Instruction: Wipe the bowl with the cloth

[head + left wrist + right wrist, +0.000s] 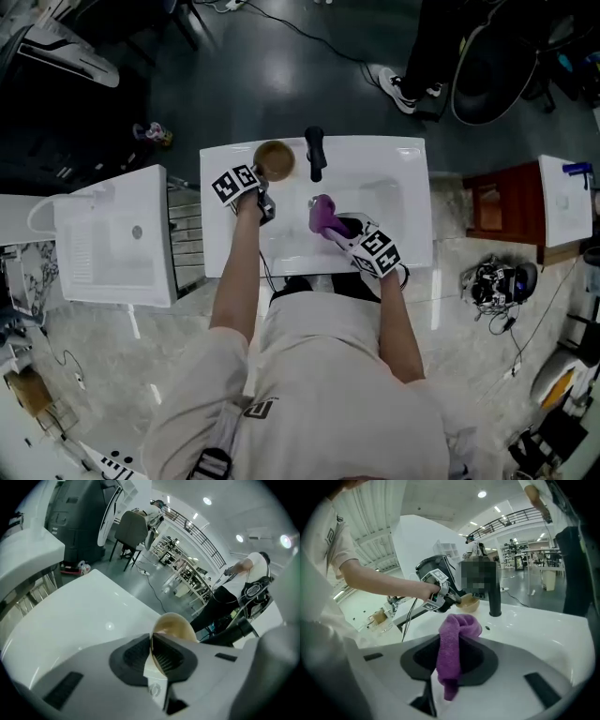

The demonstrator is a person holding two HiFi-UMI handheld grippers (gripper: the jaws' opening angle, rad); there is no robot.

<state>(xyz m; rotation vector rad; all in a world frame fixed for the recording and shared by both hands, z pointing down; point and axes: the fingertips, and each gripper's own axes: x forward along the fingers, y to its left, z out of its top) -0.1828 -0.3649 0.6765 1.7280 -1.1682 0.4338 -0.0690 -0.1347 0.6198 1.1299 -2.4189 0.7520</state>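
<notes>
One bowl (176,625) — left claw (151,656); one cloth (457,634) — right claw (450,665).

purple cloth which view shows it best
The right gripper view: the purple cloth hangs large and central, pinched by the right gripper. The head view shows the cloth small; the left gripper view misses it.

A white sink (412,187) is standing on pale marbled floor (469,328). Beyond the sink, dark glossy floor (262,66) is reflecting light. Left of the sink, a second white unit (112,234) is sitting. Right of the sink, a brown cabinet (495,208) is standing, with tangled cables (497,286) lying near it. A black tap (315,153) is rising at the sink's far edge. Far beyond the sink, a grey chair (132,529) is standing, ceiling lamps (206,500) are glowing, and a railed gallery (190,527) is running overhead.
</notes>
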